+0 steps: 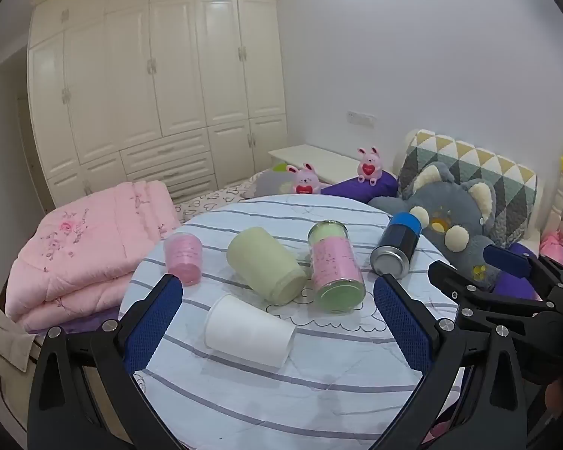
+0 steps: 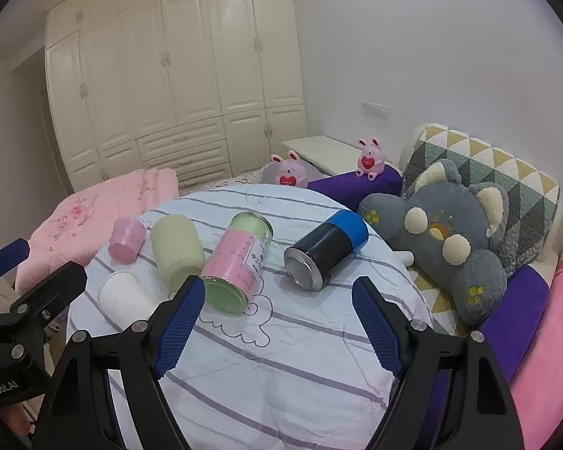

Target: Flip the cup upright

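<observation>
Several cups lie on a round table with a striped cloth (image 1: 281,393). A white cup (image 1: 249,332) lies on its side, between and just beyond my open left gripper's (image 1: 277,292) fingertips. A pale yellow cup (image 1: 266,264), a pink-and-green jar (image 1: 336,266) and a dark can with a blue cap (image 1: 396,243) also lie on their sides. A small pink cup (image 1: 183,257) stands mouth down. My right gripper (image 2: 279,296) is open and empty, in front of the jar (image 2: 238,262) and the can (image 2: 326,249). The white cup (image 2: 125,300) shows at its left.
A folded pink quilt (image 1: 82,251) lies left of the table. A grey plush bear (image 1: 454,225), a patterned pillow (image 1: 480,165), a purple cushion and two pink toy rabbits (image 1: 304,180) sit behind it. A cream wardrobe (image 1: 150,75) fills the far wall.
</observation>
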Demonstrator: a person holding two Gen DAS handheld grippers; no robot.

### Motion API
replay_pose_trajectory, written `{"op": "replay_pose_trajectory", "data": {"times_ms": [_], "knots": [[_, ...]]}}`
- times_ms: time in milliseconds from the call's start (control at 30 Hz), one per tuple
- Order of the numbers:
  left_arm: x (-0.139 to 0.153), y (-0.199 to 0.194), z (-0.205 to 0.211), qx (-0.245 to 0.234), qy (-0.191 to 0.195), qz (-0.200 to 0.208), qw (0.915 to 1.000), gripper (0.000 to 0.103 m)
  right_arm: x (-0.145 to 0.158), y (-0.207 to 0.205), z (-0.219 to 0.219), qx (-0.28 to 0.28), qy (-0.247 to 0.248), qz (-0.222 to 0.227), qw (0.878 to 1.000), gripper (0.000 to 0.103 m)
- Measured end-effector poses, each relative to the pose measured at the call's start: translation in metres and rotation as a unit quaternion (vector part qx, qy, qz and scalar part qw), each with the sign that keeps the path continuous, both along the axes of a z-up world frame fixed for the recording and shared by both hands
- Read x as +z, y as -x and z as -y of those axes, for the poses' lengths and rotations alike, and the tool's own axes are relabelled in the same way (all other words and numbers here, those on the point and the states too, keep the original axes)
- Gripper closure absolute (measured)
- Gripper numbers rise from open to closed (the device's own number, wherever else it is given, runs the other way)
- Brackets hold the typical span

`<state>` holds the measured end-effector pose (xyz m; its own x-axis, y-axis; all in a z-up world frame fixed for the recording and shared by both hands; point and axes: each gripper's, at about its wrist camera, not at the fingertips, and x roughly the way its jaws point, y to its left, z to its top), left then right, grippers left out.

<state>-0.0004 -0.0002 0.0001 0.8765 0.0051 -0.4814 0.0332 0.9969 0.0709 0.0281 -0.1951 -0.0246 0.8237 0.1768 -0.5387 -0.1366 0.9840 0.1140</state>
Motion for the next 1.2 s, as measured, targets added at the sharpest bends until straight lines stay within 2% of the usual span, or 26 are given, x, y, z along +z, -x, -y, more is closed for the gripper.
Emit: {"op": "replay_pose_trajectory", "data": {"times_ms": [433,1200], "knots": [[-0.003,-0.012,0.014,-0.004,0.001,-0.001,1.0,0.0,0.0,-0.003,0.005,-0.002,0.002,-0.001,1.0,0.021],[-0.003,-0.018,0.006,-0.016,0.021,-0.002,0.9996,0.0,0.005,-0.011,-0.005,-0.011,0.014,-0.002,1.0,0.021]]}}
